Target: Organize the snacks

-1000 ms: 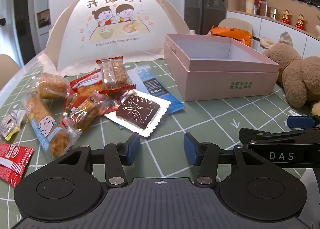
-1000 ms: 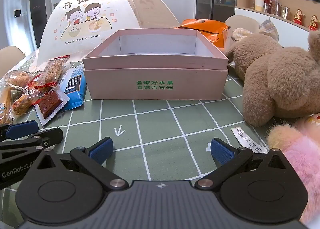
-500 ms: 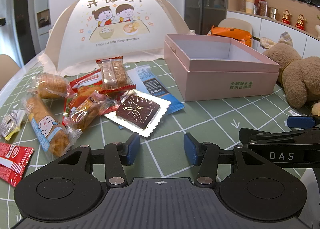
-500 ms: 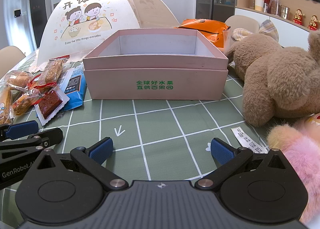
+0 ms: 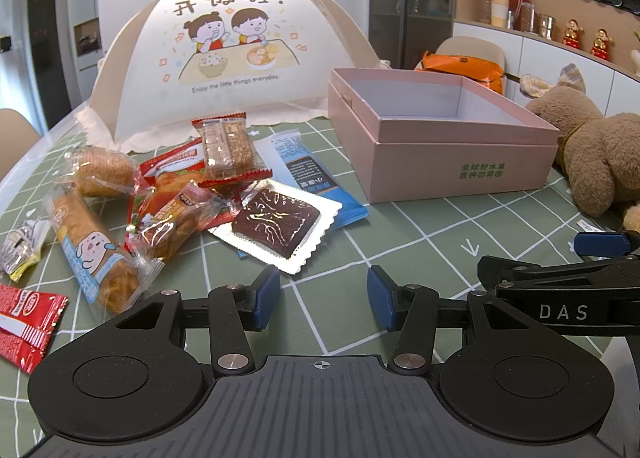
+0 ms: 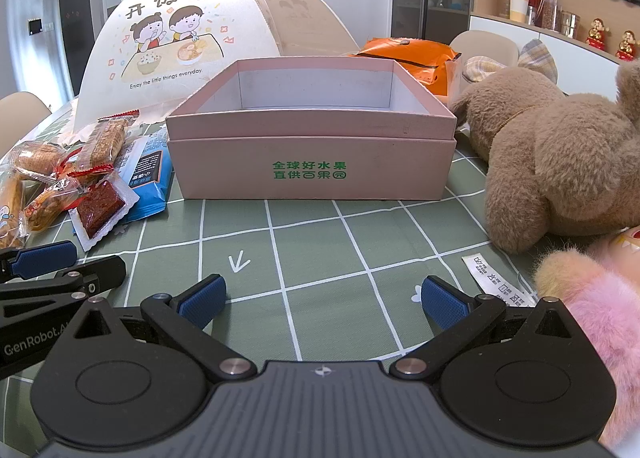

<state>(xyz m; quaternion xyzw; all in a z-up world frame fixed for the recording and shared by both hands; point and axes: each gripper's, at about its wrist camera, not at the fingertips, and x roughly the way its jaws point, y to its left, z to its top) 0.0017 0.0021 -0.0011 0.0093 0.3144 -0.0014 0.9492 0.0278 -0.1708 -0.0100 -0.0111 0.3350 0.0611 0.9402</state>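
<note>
Two hand-held grippers sit low over the green checked tabletop [image 5: 420, 226], both empty. At the bottom of the left wrist view, the left hand-held gripper [image 5: 323, 298] has its blue pads parted by a moderate gap with nothing between them; at the bottom of the right wrist view, the right hand-held gripper [image 6: 323, 300] is spread wide, also released. The snacks lie in a loose pile at centre left of the left wrist view: a dark square snack [image 5: 276, 224] in a silver scalloped wrapper nearest the left fingers, a blue packet [image 5: 308, 174] partly under it, a cracker pack [image 5: 228, 148] with red ends on top of the heap, a long bread roll [image 5: 94, 254] at the left, and a red sachet [image 5: 22, 322] at the lower left edge. A pink box [image 5: 448, 134], open, stands at centre right of that view, just beside the blue packet, and fills the middle of the right wrist view. A brown plush toy [image 6: 560, 162] lies right of the box, with a pink fluffy toy [image 6: 592, 322] at the lower right. A white food cover [image 5: 232, 54] with cartoon children stands behind the pile.
</note>
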